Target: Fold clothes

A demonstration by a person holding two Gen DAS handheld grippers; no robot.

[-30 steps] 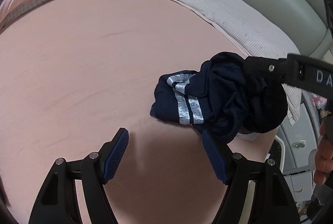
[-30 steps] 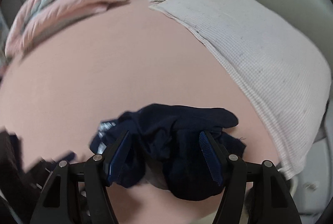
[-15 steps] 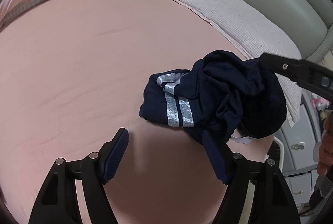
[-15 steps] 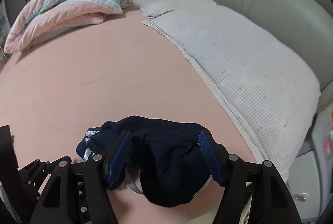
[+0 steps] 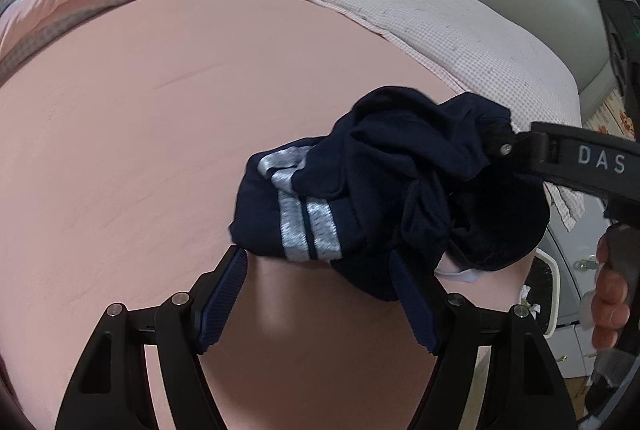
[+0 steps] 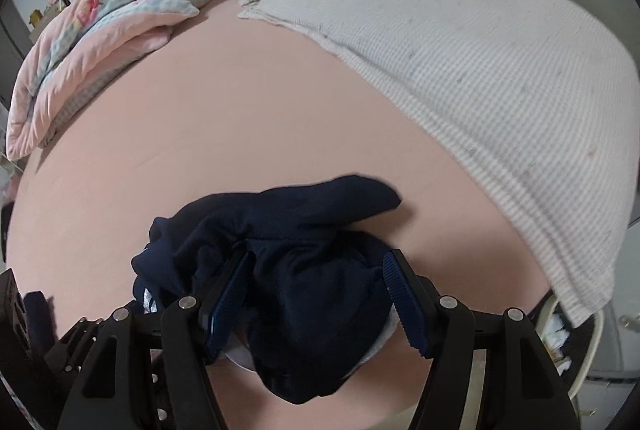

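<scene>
Left wrist: left tool [image 5: 320, 298] spread wide, empty | right tool [image 6: 316, 296] wide, straddling crumpled garment [image 5: 400, 190]

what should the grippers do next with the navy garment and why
Probably shut the right gripper on the bunched cloth between its fingers. The navy garment is a crumpled heap on the pink sheet and needs spreading before any fold. Both grippers are open; the left gripper sits just short of the striped edge, so it could pinch there next.

the only readable lettering is "das" in pale capitals on the black body of the right gripper [image 5: 496, 146], cut off at the picture's edge.
</scene>
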